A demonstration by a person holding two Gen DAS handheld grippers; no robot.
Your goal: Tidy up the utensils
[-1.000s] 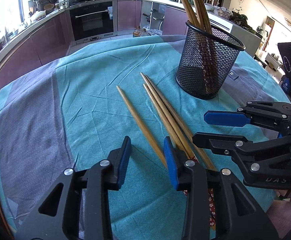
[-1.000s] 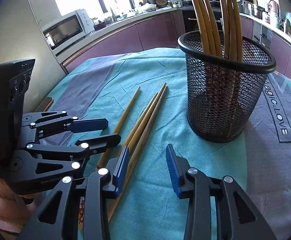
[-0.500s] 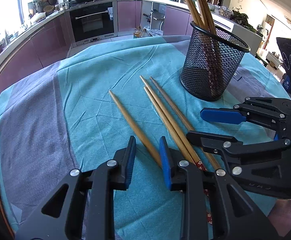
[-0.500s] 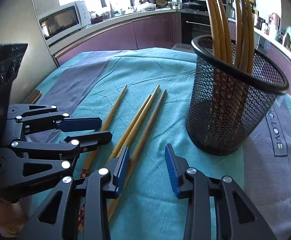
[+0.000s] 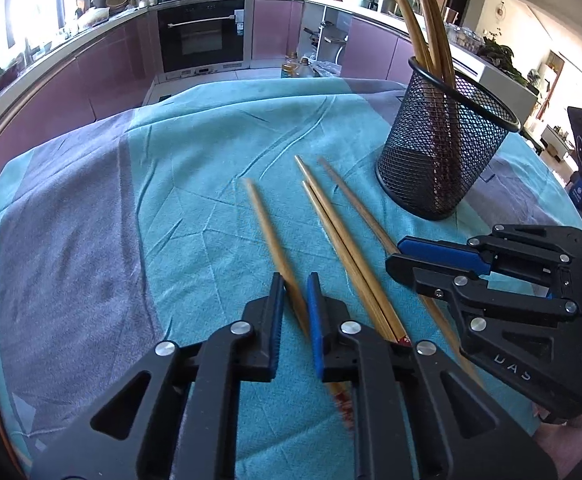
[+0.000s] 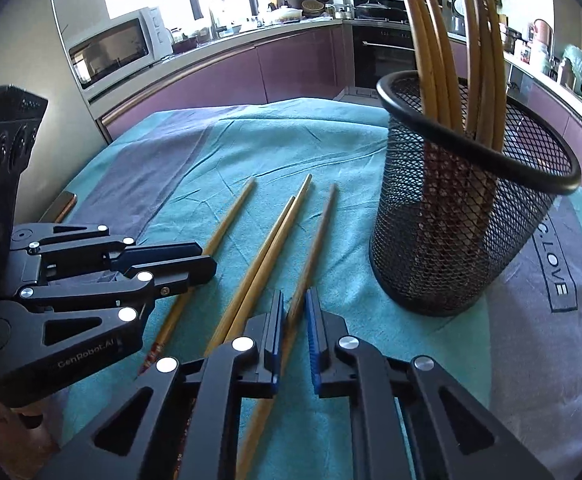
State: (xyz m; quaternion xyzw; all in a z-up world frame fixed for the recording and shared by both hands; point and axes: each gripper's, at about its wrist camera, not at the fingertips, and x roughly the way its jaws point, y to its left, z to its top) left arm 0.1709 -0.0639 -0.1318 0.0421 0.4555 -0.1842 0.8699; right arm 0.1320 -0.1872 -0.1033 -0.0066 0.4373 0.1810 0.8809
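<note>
I hold both low over the bench: my left hand-held gripper (image 5: 294, 304) clamps the leftmost chopstick (image 5: 269, 228), my right hand-held gripper (image 6: 293, 322) clamps the rightmost chopstick (image 6: 315, 240), beside the mesh cup (image 6: 467, 216).

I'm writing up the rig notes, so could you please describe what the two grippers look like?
Both are matte black plastic linkage frames with silver rivets and two flat fingers faced with ribbed blue pads. The left gripper carries pale "CenRobot.AI" lettering on its side; the right gripper shows "DAS". Each has a black box with round lenses behind it. No cables or sleeves show.
</note>
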